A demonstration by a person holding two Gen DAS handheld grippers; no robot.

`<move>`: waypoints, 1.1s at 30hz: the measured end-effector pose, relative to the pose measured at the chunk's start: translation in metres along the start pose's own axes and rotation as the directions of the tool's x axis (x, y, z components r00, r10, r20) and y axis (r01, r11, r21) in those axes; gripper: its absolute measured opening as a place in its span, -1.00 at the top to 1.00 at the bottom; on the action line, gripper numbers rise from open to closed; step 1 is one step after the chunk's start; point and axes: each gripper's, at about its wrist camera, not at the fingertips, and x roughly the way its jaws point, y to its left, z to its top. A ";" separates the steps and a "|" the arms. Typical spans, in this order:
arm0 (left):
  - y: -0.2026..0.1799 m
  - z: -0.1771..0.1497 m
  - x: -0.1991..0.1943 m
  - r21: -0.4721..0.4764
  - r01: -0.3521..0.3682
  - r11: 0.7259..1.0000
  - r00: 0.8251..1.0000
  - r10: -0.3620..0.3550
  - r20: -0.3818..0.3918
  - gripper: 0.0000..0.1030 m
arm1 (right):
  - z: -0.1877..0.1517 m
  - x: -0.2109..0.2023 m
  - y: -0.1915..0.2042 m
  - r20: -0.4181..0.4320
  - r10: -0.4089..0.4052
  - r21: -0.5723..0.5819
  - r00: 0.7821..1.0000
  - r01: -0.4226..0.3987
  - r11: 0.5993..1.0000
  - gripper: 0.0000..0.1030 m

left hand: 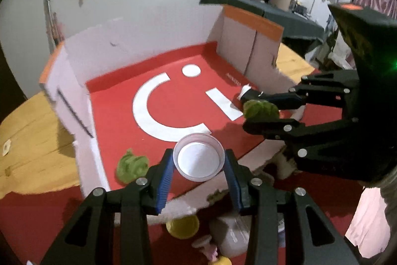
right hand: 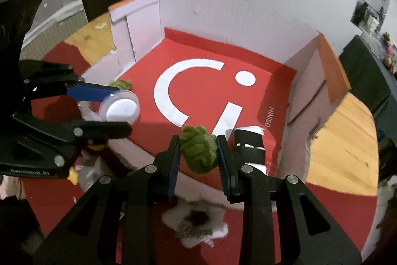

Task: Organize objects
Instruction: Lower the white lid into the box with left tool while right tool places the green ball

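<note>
We are holding the left tool (left hand: 199,167) over the near edge of the box (left hand: 153,41), its blue pads (left hand: 165,180) pressing on either side of a clear cup (left hand: 199,157) that is showing a white bottom. The cup is hanging above the box's red floor (the one with the big white mark (left hand: 146,108)), just inside the near wall.

We are holding the right tool (right hand: 198,153) over the same near edge, further toward the box's right wall, and its fingers are clamping a green yarn ball (right hand: 198,150). A black-and-white roll (right hand: 249,148) is lying on the box floor just right of that ball, near the right wall.

A second green yarn ball (left hand: 131,165) is sitting on the box floor in the near left corner, just left of the cup.

Outside the box, in front of its near wall, a yellow cup (left hand: 182,225) and a white fluffy thing (right hand: 196,222) are lying on the red cloth (left hand: 37,220). The wooden tabletop (right hand: 342,135) is showing on both sides of the box.
</note>
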 end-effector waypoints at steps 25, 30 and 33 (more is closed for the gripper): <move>0.003 0.012 0.039 0.050 0.015 0.999 0.994 -0.009 -0.110 0.19 | 0.006 0.036 -0.013 -0.129 0.136 0.027 0.982 -0.133 0.991 0.45; 0.001 0.011 0.038 0.056 0.014 0.998 0.994 -0.007 -0.113 0.19 | 0.006 0.036 -0.012 -0.134 0.131 0.020 0.982 -0.129 0.991 0.44; 0.000 0.011 0.039 0.060 0.015 0.998 0.993 -0.008 -0.115 0.18 | 0.006 0.035 -0.010 -0.137 0.123 0.012 0.983 -0.122 0.992 0.43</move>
